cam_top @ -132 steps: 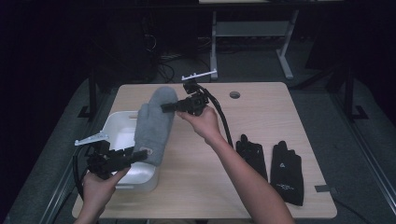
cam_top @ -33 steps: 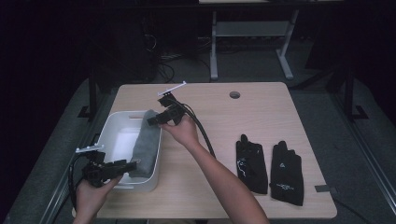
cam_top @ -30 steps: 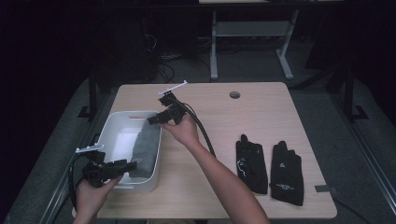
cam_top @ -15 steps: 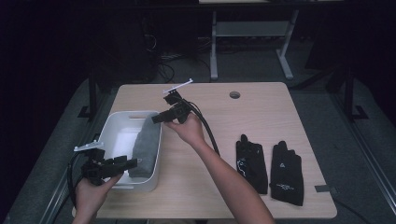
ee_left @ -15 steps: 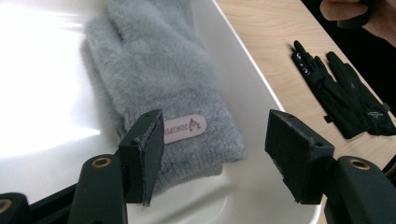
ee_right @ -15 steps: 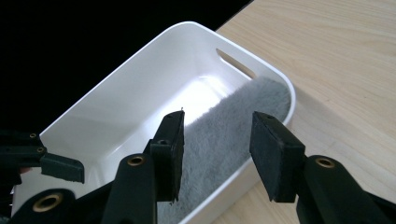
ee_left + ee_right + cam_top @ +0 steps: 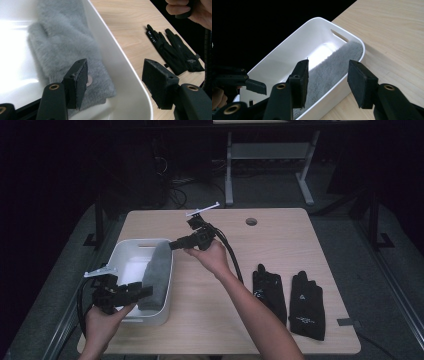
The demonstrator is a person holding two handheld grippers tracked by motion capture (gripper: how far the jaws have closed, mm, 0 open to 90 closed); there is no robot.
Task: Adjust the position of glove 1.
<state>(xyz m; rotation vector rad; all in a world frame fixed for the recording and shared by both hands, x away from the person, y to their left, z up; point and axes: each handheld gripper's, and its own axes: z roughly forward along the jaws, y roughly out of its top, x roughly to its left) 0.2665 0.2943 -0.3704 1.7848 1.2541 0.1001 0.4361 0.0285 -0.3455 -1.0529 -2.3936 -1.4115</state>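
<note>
While both jaws stand apart, fluffy grey mitten lies inside white plastic tub on light wooden bench, left hand-held gripper released over it, right hand-held gripper released above tub rim, two black gloves at bench right, dark room, grey carpet behind.

No readable text anywhere. The black gloves carry small white markings: a logo patch near the cuff and tiny print on one finger, both too small to read. High view shows pale triangle logos only.
</note>
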